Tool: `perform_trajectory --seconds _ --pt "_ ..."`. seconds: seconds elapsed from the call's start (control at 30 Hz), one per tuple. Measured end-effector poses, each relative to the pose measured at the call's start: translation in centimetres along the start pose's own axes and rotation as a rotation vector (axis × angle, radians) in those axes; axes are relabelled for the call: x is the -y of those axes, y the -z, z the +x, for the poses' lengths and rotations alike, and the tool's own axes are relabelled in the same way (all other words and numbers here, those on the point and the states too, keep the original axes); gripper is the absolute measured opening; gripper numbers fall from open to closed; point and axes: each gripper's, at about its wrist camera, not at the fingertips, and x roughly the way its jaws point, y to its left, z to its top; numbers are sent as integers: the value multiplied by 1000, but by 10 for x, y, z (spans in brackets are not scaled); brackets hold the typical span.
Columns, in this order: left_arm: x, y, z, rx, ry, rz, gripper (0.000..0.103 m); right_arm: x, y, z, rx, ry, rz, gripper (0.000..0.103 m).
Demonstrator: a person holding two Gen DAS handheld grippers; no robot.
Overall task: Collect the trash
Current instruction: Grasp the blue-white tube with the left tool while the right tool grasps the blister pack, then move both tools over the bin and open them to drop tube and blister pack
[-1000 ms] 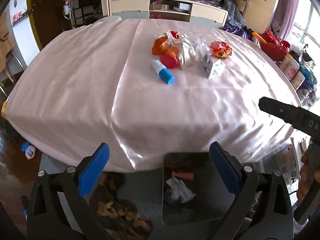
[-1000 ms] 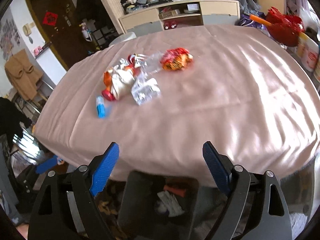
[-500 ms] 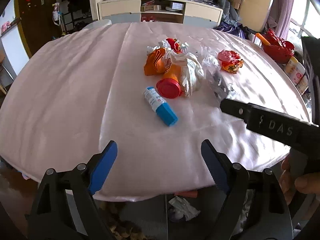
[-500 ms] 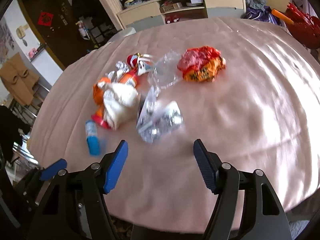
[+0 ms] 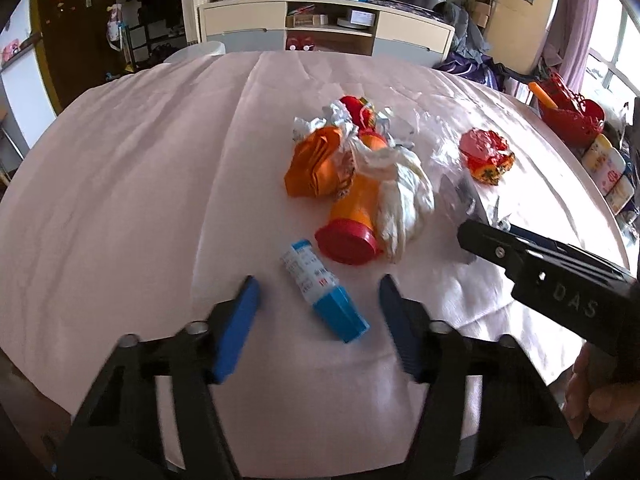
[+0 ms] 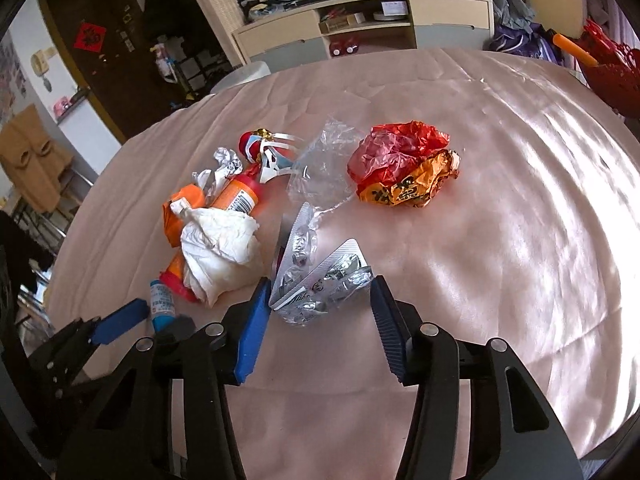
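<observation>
My left gripper [image 5: 316, 304] is wide open with the blue-capped tube [image 5: 325, 291] lying right between its fingers, nothing pinched. My right gripper [image 6: 318, 308] is open too, straddling the silver blister packs [image 6: 320, 276] just right of that tube. Past the tube sit the red-capped orange bottle [image 5: 354, 216], white tissue wad [image 5: 402, 196] and, farther right, the red-orange wrapper [image 6: 404, 170], all on the pink tablecloth [image 5: 132, 184].

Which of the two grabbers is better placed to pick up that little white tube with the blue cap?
Left, I would say. The left gripper is open with the blue-capped tube lying between its fingers. The right gripper is open around the silver blister packs instead.
</observation>
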Motion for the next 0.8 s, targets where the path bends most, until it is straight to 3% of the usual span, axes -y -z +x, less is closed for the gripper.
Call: perform_trajectory --seconds 0.17,0.5,0.8 --pt "-7 -2 -2 -10 -3 -14 17 8 3 -6 -4 6 0 50" --pt "4 28 -23 -30 -11 21 17 19 30 -30 -37 -10 9 50" --pt "30 79 -62 -68 20 75 17 28 75 -67 -56 -42 13 50"
